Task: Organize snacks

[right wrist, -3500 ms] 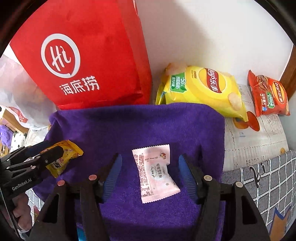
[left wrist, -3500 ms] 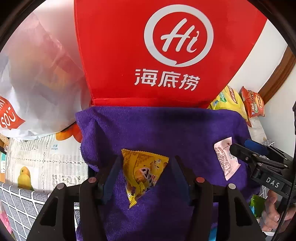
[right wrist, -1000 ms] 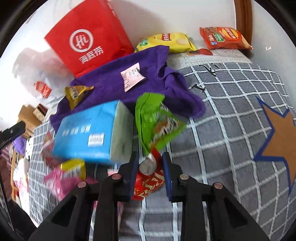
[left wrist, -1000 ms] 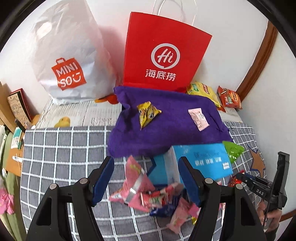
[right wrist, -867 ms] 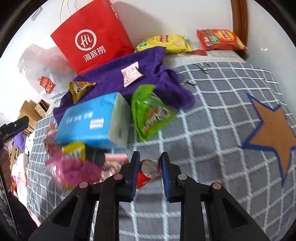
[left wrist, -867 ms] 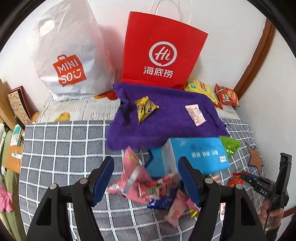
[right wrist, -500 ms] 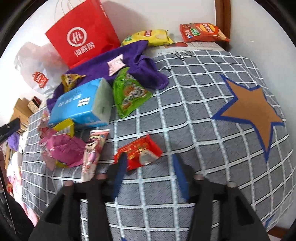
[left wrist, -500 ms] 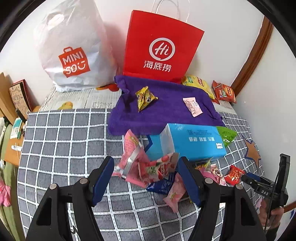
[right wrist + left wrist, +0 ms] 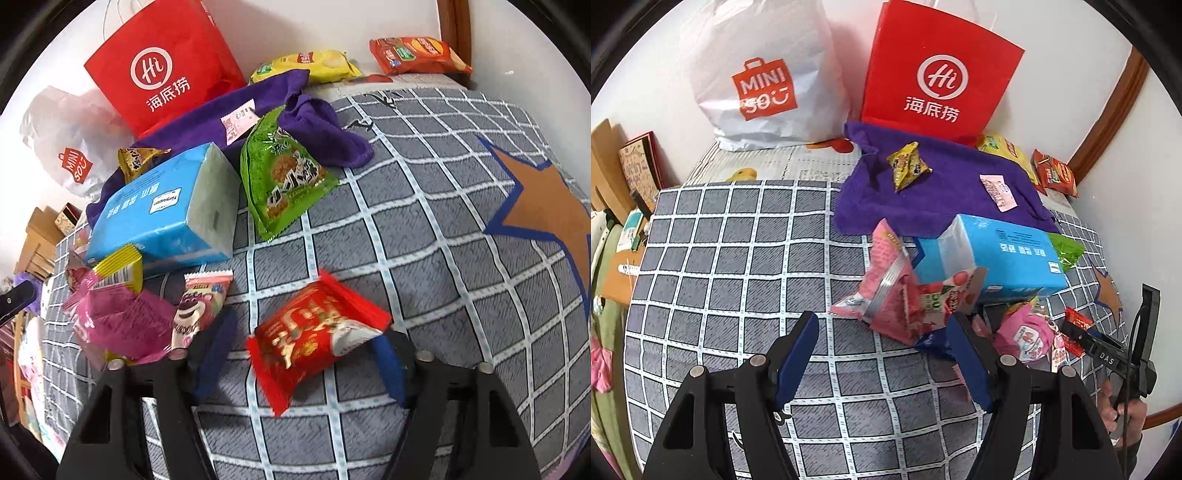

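Note:
A purple cloth (image 9: 945, 192) lies by the wall with a yellow snack packet (image 9: 907, 166) and a small pink packet (image 9: 997, 186) on it. A loose pile of pink snack packets (image 9: 901, 302) lies on the checked cover beside a blue tissue pack (image 9: 993, 254). My left gripper (image 9: 882, 354) is open and empty, just short of the pile. My right gripper (image 9: 303, 354) is open, its fingers on either side of a red snack packet (image 9: 317, 336) that lies on the cover. A green packet (image 9: 284, 173) lies beyond it.
A red paper bag (image 9: 938, 74) and a white MINISO bag (image 9: 764, 77) stand against the wall. A yellow chip bag (image 9: 306, 64) and an orange chip bag (image 9: 417, 53) lie in the far corner. The grey checked cover (image 9: 424, 229) has an orange star.
Both grippers pulled back from the purple cloth to the pile. The right gripper was shut on the red packet one second ago and has since opened, leaving it on the cover.

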